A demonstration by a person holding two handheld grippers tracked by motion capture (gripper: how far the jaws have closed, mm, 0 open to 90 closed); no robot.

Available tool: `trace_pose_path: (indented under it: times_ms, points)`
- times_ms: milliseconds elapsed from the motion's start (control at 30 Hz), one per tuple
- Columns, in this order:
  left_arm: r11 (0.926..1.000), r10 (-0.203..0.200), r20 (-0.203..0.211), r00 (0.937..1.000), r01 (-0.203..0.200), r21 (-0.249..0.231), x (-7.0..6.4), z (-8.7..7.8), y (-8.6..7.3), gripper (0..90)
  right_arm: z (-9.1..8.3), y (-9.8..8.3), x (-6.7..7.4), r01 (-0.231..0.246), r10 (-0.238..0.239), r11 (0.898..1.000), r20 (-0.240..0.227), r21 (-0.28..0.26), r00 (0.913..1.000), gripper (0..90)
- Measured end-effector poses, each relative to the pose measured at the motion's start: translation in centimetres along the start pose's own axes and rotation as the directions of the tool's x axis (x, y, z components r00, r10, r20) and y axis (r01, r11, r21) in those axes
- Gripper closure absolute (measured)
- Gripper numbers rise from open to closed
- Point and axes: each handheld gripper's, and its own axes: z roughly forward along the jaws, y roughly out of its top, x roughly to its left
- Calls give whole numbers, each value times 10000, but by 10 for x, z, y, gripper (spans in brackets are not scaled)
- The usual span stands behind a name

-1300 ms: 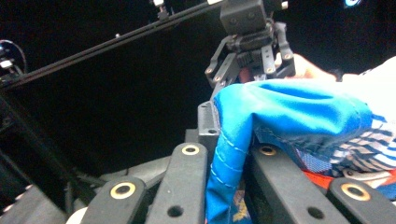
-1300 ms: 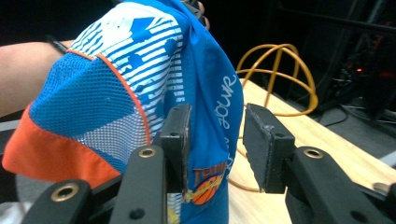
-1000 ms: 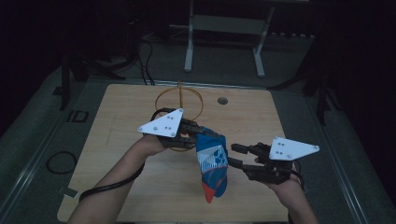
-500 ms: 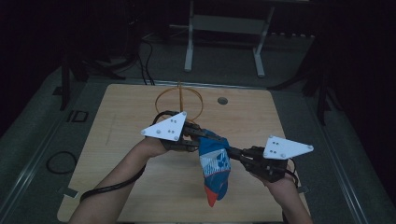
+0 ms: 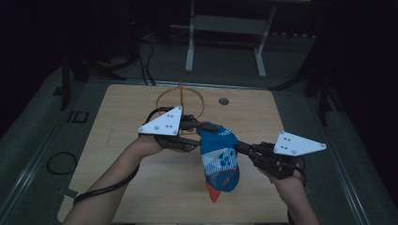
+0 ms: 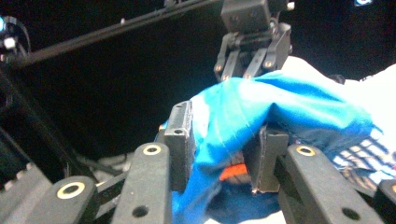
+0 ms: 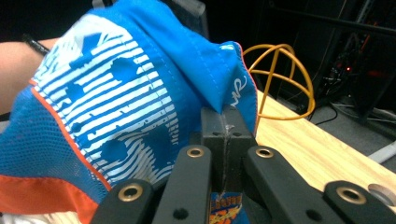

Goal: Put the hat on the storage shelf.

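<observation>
A blue cloth with white stripes and orange trim hangs above the wooden table, stretched between both grippers. In the high view, my left gripper reaches the cloth's top left corner. In the left gripper view, the left gripper has its jaws apart, with the cloth draped between and over them. My right gripper comes in from the right. The right gripper has its jaws pressed together on a folded blue edge of the cloth. The right gripper also appears in the left gripper view, pinching the far edge.
A yellow wire ball frame stands on the table behind the grippers, also seen in the right gripper view. A small round hole marks the tabletop at the back. A metal stand rises beyond the table's far edge.
My right gripper has moved left to the cloth and shut on its edge. The cloth, which hung from the left gripper alone, now spans both grippers.
</observation>
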Motion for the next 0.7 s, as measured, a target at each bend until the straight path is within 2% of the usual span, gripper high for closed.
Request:
trace_pose_path:
  times_ms: [67,233,400,533,567,600,633,700]
  points:
    - [9990,-313,-239,9992,320,317,0,-4,0,585,-3,2,-2,21,-20,10000,122,-53,9999,900]
    - [9929,-573,-936,9940,665,983,0,-18,-4,517,-11,6,-8,-78,89,9997,432,-249,9990,900]
    - [9869,-785,-1677,9827,1004,1264,-2,-36,-15,465,-17,11,-15,-128,163,9988,718,-477,9973,900]
    - [9781,-1263,-2237,9664,1590,1346,-5,-52,-28,389,-19,16,-22,-259,310,9976,781,-647,9965,900]
    - [9763,-1328,-2454,9603,1694,1347,-7,-55,-32,383,-18,17,-24,-244,299,9975,837,-661,9960,900]
    - [9727,-1426,-2664,9533,1847,1402,-8,-58,-36,336,-18,19,-25,-233,293,9975,911,-662,9954,900]
    - [9667,-1671,-2756,9466,2123,1430,-9,-61,-39,301,-17,20,-26,-230,292,9975,942,-668,9951,900]
    - [9579,-1823,-3079,9338,2394,1588,-11,-67,-46,228,-15,24,-28,-206,278,9973,1021,-711,9944,900]
